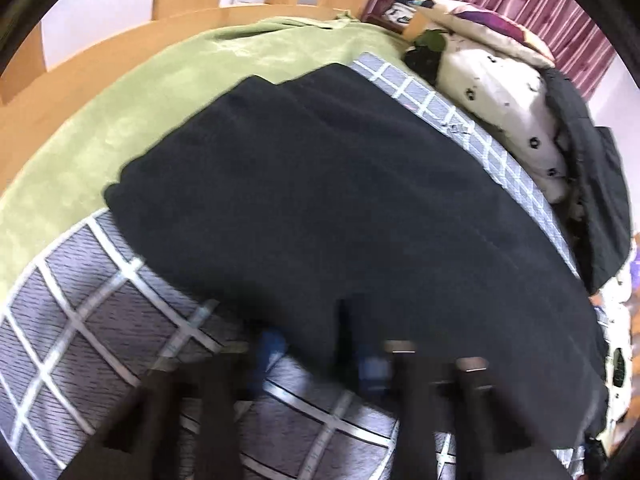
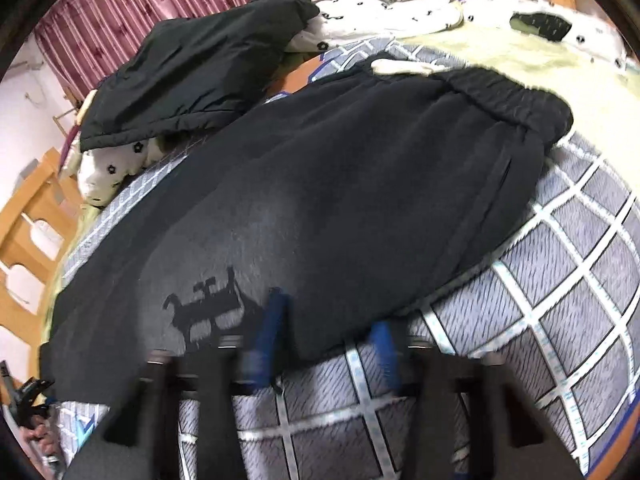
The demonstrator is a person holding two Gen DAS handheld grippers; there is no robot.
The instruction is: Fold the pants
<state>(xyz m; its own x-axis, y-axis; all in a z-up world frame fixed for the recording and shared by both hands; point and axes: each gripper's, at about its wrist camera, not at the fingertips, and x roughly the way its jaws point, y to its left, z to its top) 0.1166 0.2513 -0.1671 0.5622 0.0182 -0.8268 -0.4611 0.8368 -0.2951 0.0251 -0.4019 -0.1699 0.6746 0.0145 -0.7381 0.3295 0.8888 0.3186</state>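
Black pants (image 1: 340,200) lie spread flat on a grey checked sheet (image 1: 80,320). In the right wrist view the pants (image 2: 340,180) show their elastic waistband (image 2: 512,92) at the far right and a dark print (image 2: 208,312) near the camera. My left gripper (image 1: 322,354) is blurred and sits on the near edge of the pants, shut on the cloth, which creases between the blue fingers (image 1: 272,344). My right gripper (image 2: 328,332) straddles the near edge too. Its blue fingers (image 2: 384,344) stand apart, and the cloth lies flat between them.
A black jacket (image 2: 192,68) and a white flowered quilt (image 2: 400,8) are heaped along the bed's far side. A green blanket (image 1: 160,80) covers one end by the wooden bed frame (image 1: 80,76). A hand (image 2: 40,436) shows at the lower left edge.
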